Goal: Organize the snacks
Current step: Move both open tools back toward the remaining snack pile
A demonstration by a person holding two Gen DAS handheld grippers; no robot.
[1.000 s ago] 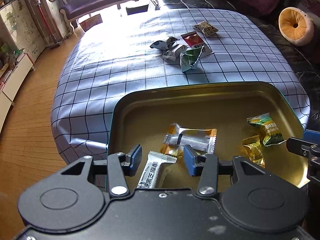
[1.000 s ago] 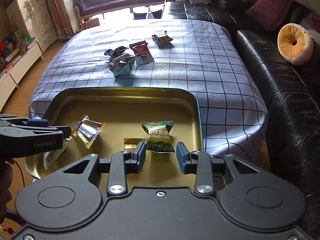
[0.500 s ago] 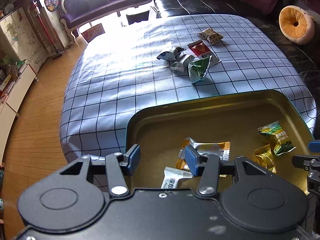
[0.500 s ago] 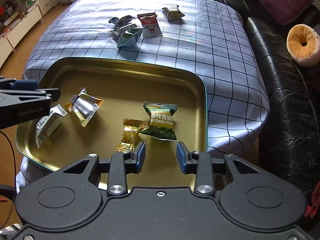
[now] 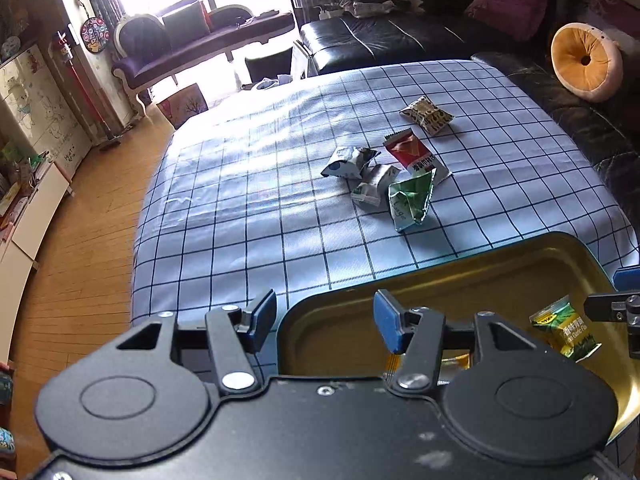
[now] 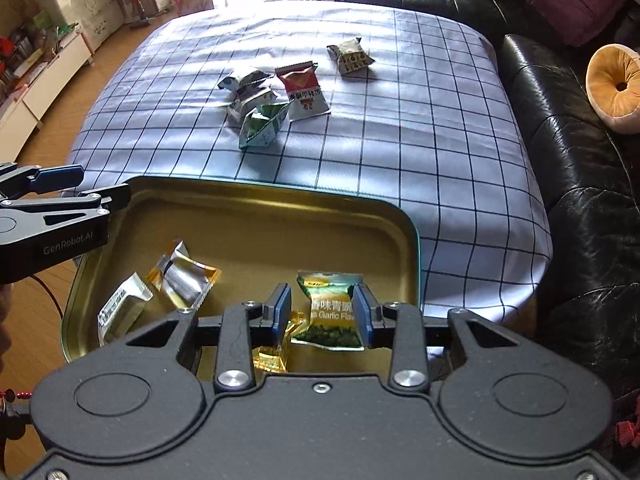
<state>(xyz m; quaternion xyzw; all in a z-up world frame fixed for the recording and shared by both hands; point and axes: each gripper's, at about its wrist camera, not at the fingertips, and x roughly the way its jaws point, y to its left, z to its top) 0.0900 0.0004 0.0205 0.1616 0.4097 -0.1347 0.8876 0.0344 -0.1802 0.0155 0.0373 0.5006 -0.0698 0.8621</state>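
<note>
A gold metal tray [image 6: 256,216] sits at the near edge of the checked table and holds several snack packets: a green garlic pea packet [image 6: 332,312], a gold candy [image 6: 276,352], a silver and orange packet [image 6: 184,276] and a white bar [image 6: 120,312]. My right gripper [image 6: 322,314] is open above the green packet. My left gripper [image 5: 324,320] is open and empty over the tray's left rim [image 5: 316,304]; it also shows in the right wrist view [image 6: 76,188]. Loose packets lie mid-table: green [image 5: 412,200], red [image 5: 414,152], white ones [image 5: 350,162], and a patterned one [image 5: 426,114].
A black leather sofa [image 6: 580,160] runs along the table's right side with an orange round cushion [image 5: 586,62]. Wooden floor and low cabinets [image 5: 36,208] lie to the left. A purple bench [image 5: 200,46] stands by the far window.
My left gripper has pulled left and back to the tray's left rim. My right gripper has moved forward and down over the green pea packet. Both stay open.
</note>
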